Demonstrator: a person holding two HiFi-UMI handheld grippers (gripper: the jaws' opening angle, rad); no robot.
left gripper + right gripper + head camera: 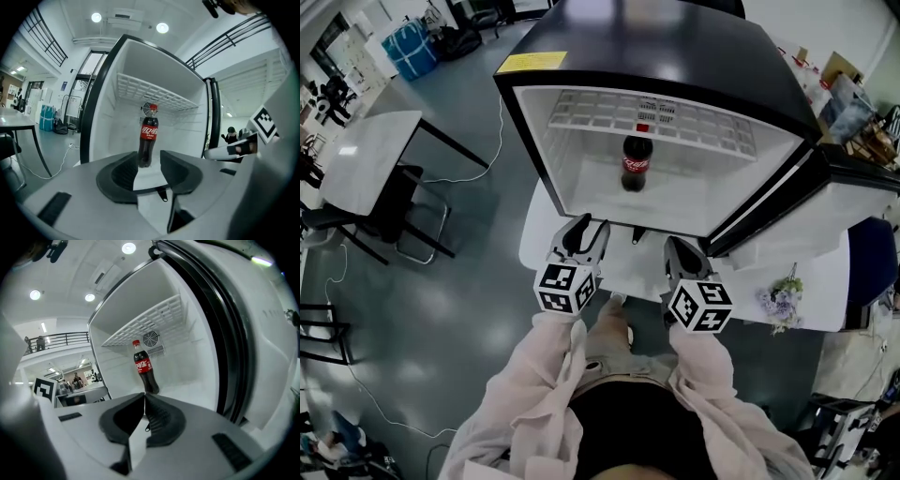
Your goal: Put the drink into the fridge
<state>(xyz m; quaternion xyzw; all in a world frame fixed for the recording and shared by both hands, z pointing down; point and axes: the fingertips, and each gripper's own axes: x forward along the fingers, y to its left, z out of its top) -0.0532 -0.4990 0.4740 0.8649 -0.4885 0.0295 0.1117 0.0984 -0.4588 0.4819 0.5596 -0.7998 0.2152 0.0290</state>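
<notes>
cola bottle (637,163) upright on fridge (572,155) floor below wire shelf (694,122), so placing looks done; left gripper (584,229) part-open, empty; right gripper (677,247) closed, empty; door (862,202) open, probably left to shut.

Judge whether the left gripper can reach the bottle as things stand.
Probably yes: the door is open, the bottle stands alone, and nothing lies between it and the left gripper, whose jaws are apart.
</notes>
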